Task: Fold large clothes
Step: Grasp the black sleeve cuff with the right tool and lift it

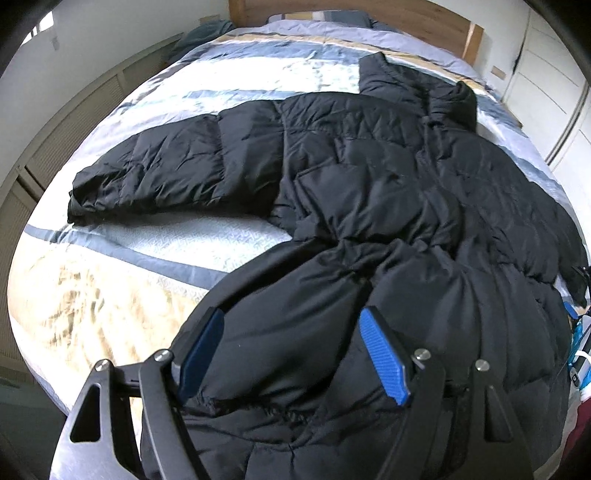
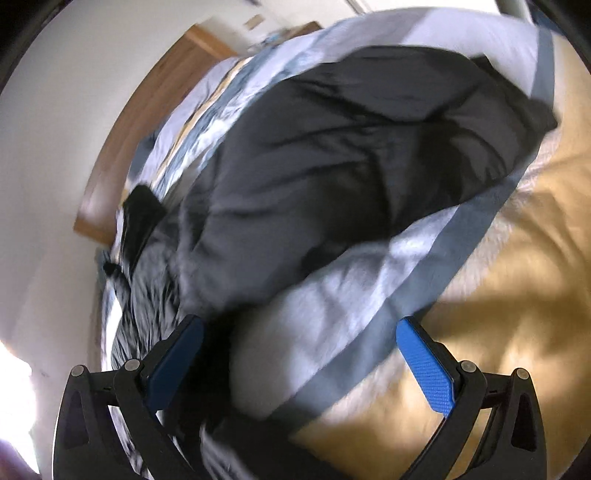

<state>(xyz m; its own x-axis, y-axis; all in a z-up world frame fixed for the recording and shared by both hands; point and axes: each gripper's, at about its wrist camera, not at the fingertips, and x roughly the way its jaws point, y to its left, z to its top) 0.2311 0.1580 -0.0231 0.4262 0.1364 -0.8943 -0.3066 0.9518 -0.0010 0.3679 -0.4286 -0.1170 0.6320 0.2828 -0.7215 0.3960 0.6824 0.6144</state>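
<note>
we see our left gripper point(image 1: 295, 354) low over the coat point(image 1: 369, 177) hem, fingers apart around a fold, right gripper point(image 2: 303, 354) tilted over the bed point(image 2: 498, 258), wide apart, holding nothing

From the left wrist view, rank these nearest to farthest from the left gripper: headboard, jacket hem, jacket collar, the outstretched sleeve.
1. Jacket hem: bunched between the fingers of the left gripper.
2. Sleeve: stretched out to the left, mid-bed.
3. Collar: upper right, at the jacket's far end.
4. Headboard: wooden, along the top, beyond the bed.
</note>
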